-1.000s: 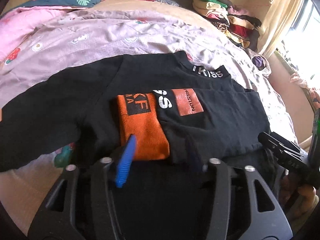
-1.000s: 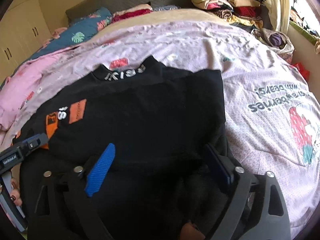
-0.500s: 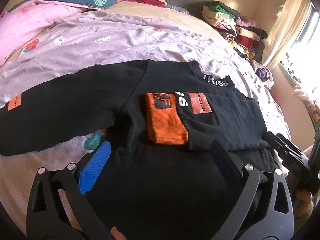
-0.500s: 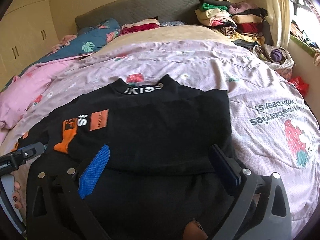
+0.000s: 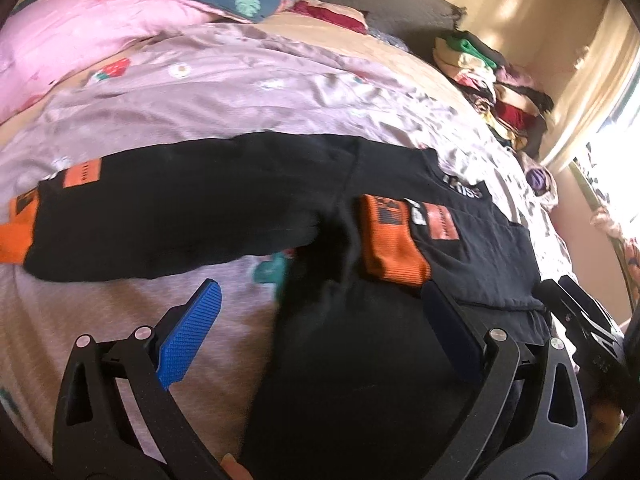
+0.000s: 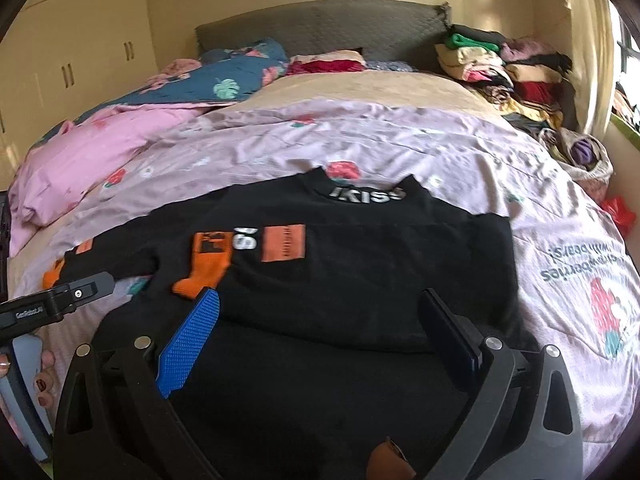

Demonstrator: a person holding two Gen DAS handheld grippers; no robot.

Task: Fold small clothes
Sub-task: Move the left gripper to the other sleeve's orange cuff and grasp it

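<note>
Shirt: black, long-sleeved, lying flat on the bed, collar lettering facing the headboard. One sleeve is lying folded across the chest, its orange cuff pointing toward the hem. The other sleeve is stretching out sideways over the sheet, its cuff sitting at the left edge of the left wrist view.

Left tool: jaws standing wide, having just been opening; nothing is sitting between the pads, which are hovering over the shirt's lower part and the sheet beside it. In the right wrist view its black body is showing at the left edge, with a hand gripping the handle.

Right tool: jaws standing wide, gripping nothing, hovering above the shirt's hem area.

Bedding: lilac printed sheet lying under the shirt; pink quilt and blue leaf-print quilt bunching at the far left.

Clothes pile: stacked at the bed's far right corner, well apart from the shirt.

Wardrobe: standing beyond the bed.
</note>
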